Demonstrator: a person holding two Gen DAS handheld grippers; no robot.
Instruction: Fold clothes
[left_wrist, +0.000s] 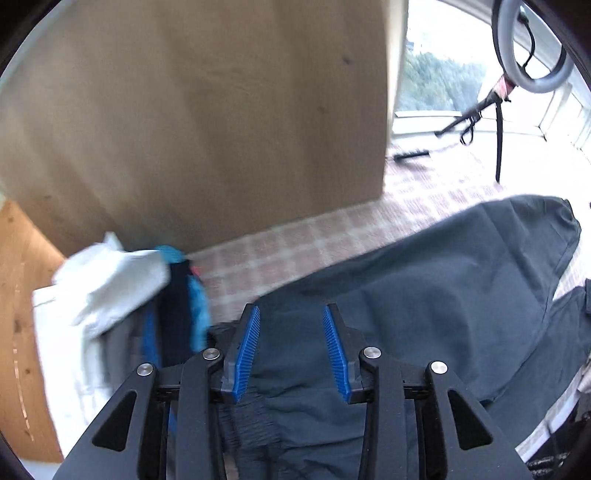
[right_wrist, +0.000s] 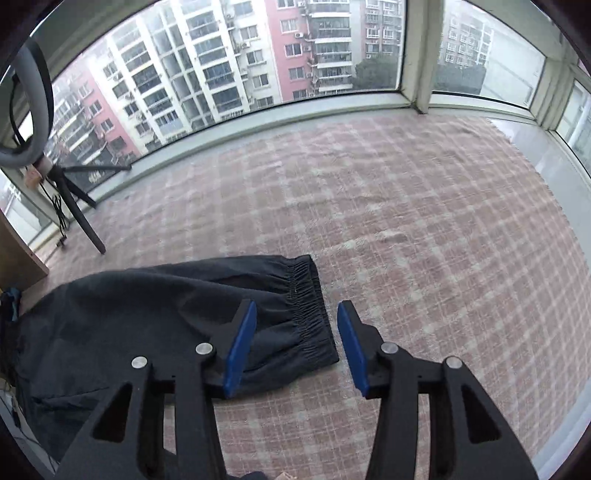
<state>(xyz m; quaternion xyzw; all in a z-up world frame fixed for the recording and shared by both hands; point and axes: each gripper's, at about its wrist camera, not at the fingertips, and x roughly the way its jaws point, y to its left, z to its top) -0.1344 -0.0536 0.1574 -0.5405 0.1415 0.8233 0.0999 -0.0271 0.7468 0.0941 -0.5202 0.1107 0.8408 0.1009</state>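
Dark navy trousers (left_wrist: 424, 295) lie spread on a pink checked blanket (left_wrist: 280, 254). My left gripper (left_wrist: 291, 314) is open and hovers over the trousers near the waist end, with nothing between its blue pads. In the right wrist view a trouser leg (right_wrist: 155, 314) lies flat with its elastic cuff (right_wrist: 306, 306) toward the right. My right gripper (right_wrist: 297, 308) is open above that cuff, one finger on each side of the cuff's end, holding nothing.
A pile of white, blue and dark clothes (left_wrist: 122, 291) lies at the left against a wooden cabinet (left_wrist: 203, 118). A ring light on a tripod (right_wrist: 62, 184) stands at the back left by the window (right_wrist: 258, 55). The checked blanket (right_wrist: 424, 221) stretches to the right.
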